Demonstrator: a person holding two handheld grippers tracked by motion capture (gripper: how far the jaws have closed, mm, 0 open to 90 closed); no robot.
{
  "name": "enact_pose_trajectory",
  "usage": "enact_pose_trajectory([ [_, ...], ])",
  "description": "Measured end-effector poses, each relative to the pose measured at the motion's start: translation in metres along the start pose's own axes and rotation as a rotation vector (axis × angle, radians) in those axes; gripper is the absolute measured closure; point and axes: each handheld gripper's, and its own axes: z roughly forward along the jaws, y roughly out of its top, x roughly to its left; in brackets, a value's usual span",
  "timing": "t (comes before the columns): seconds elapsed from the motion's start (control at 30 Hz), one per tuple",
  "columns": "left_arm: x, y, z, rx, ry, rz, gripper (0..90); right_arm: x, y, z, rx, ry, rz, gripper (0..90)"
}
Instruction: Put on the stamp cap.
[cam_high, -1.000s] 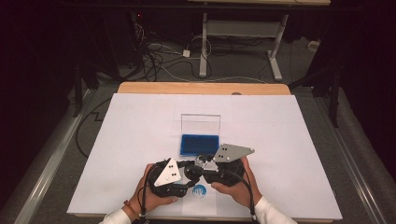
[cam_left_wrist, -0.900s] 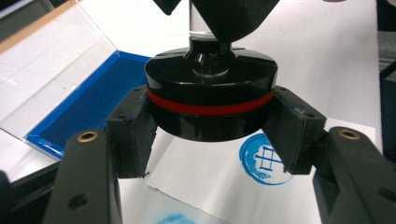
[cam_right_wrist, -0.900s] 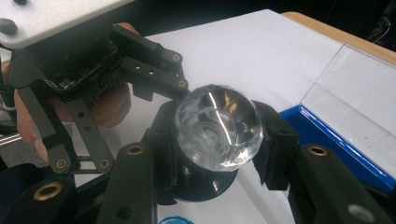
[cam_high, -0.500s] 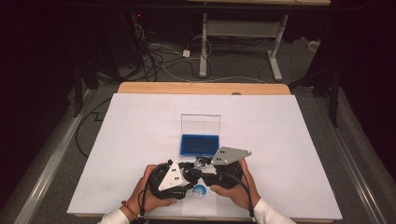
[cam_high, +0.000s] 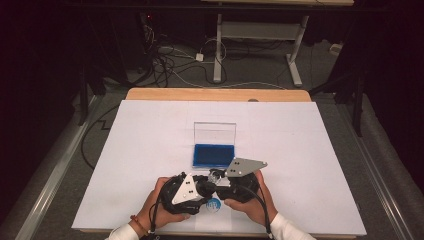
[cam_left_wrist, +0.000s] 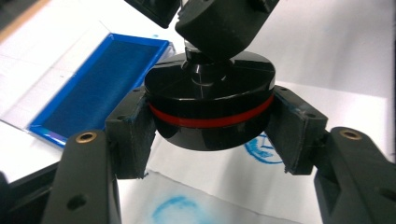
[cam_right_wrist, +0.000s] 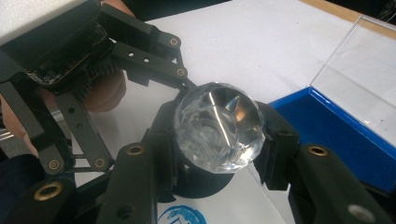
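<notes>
Between the two sets of tongs, just above the white sheet (cam_high: 150, 150), sits item one: a round black stamp (cam_left_wrist: 210, 109) with a red band around its body and a clear faceted knob (cam_right_wrist: 218, 127) on top.

Left gripper (cam_left_wrist: 210, 135): jaws drawn in close on either side of the stamp's black base, the pads flanking the red band; they have just been easing open a little with the base between them, and contact on the right-hand pad looks slight (judged a light steadying hold rather than a firm clamp).

Right gripper (cam_right_wrist: 219, 154): jaws closed about as far as they go onto the knob and its neck, from above.

Ahead of both tongs: a blue ink pad (cam_high: 213, 155), its clear lid (cam_high: 215, 134) standing open at the far edge.

Beneath the stamp: round blue impressions (cam_left_wrist: 261, 149) already on the paper, one directly under the base and another (cam_left_wrist: 175, 210) nearer the left jaws.

Handling note: the step appears to be lifting or positioning the stamp over the paper. Keep the base level, let the right tongs carry the load through the knob, and free the left pads fully before pressing, so the face lands flat and does not smear.

Markings: the blue prints show a circular emblem, too blurred to read; no brand or label legible on stamp or pad.
</notes>
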Motion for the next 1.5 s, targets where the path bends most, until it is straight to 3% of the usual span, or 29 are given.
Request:
enact_pose_trajectory([
  [0.17,0.001,0.000,0.000,-0.003,-0.022,-0.004,35.7,0.000,-0.001,0.000,0.008,-0.002,0.009,57.4],
  [0.27,-0.011,0.008,0.001,-0.010,-0.069,0.060,33.2,-0.001,-0.003,0.004,0.026,0.028,0.036,57.6],
  [0.3,-0.013,0.010,0.002,-0.007,-0.062,0.056,33.7,0.002,-0.004,0.007,0.035,0.025,0.028,57.7],
  [0.37,-0.010,0.009,0.000,-0.051,-0.076,0.052,34.0,0.006,0.000,0.006,0.041,0.000,-0.007,57.9],
  [0.43,-0.008,0.010,-0.003,-0.064,-0.080,0.055,34.0,0.005,0.004,0.002,0.025,-0.001,0.000,57.9],
  [0.6,-0.005,0.006,0.000,-0.071,-0.113,0.038,33.8,0.004,0.002,0.003,0.027,0.002,0.014,57.9],
  [0.73,-0.003,0.004,0.000,-0.085,-0.116,0.022,33.0,0.004,0.002,0.001,0.012,0.003,0.021,57.9],
  [0.83,0.001,0.002,0.001,-0.091,-0.119,-0.013,30.6,0.004,0.002,-0.001,0.005,-0.002,0.012,57.9],
  [1.0,0.002,0.000,0.002,-0.084,-0.095,-0.033,25.6,0.004,0.003,-0.003,-0.004,-0.011,0.005,57.8],
  [1.13,0.005,-0.002,0.005,-0.074,-0.092,-0.073,22.3,0.004,0.004,-0.004,-0.010,-0.028,-0.010,57.8],
  [1.27,0.007,-0.004,0.008,-0.039,-0.075,-0.096,20.9,0.005,0.005,-0.005,-0.017,-0.038,-0.015,57.8],
  [1.5,0.011,-0.008,0.006,-0.027,-0.087,-0.115,19.2,0.001,0.007,-0.010,-0.014,-0.061,-0.028,57.8],
])
